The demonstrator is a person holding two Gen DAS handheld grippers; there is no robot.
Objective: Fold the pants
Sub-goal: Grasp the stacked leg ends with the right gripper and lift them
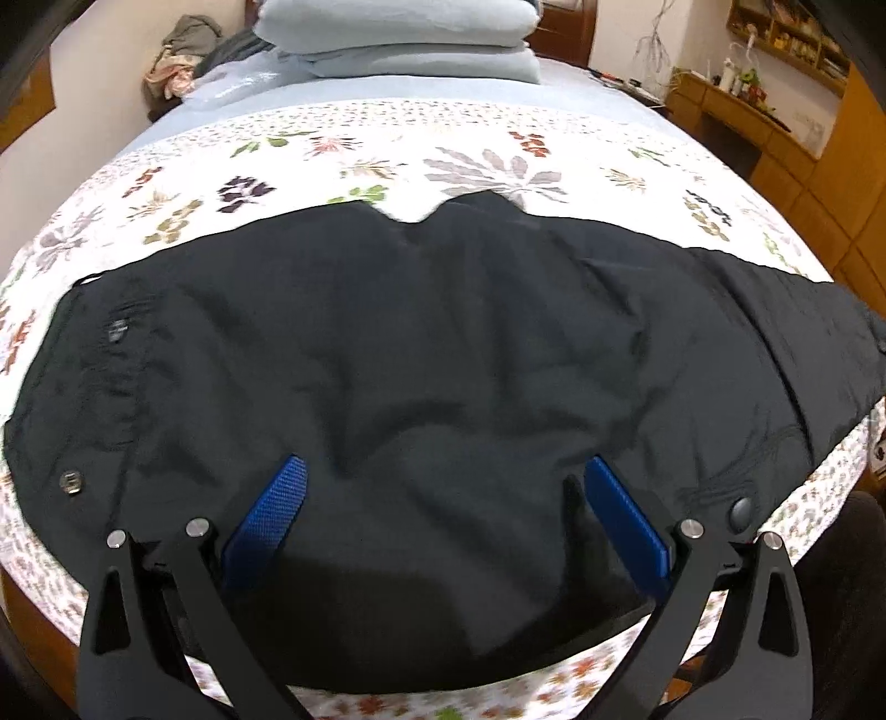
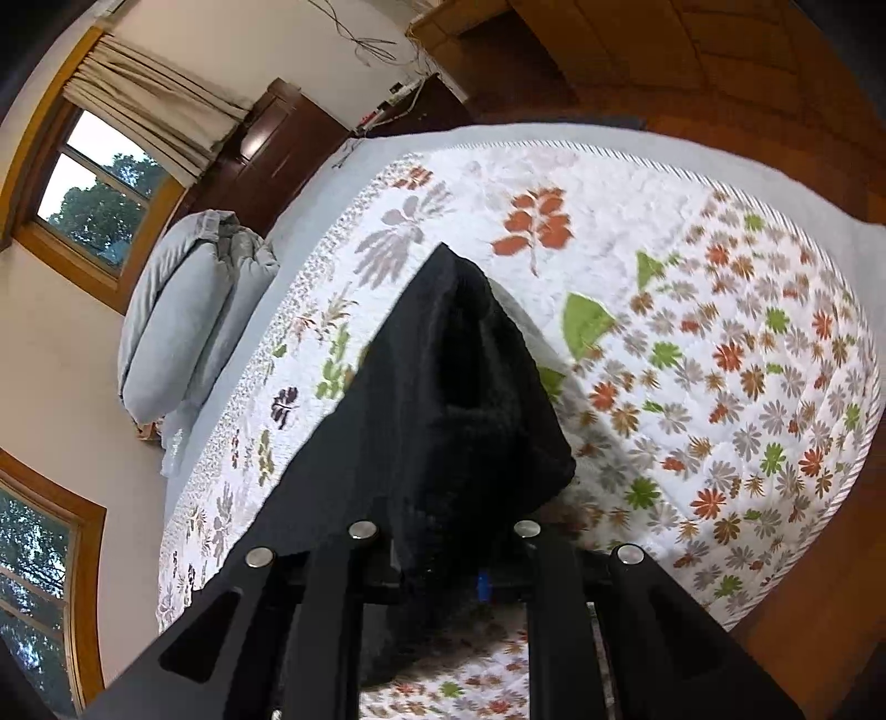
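Black pants (image 1: 421, 332) lie spread across the floral bedspread (image 1: 343, 160), waist end with a snap button at the left, legs running off to the right. My left gripper (image 1: 443, 465) hovers over the near part of the pants, its blue pads (image 1: 266, 520) wide apart and open, with nothing pinched. In the right wrist view my right gripper (image 2: 443, 554) is shut on a lifted end of the pants (image 2: 437, 399). The dark cloth drapes over the fingers and hides them, apart from a sliver of blue pad.
Folded pale blue quilts (image 1: 398, 39) are stacked at the head of the bed, with a heap of clothes (image 1: 183, 55) beside them. A wooden desk and shelves (image 1: 775, 83) stand at the right. The bed's edge (image 2: 864, 432) and wooden floor lie beyond.
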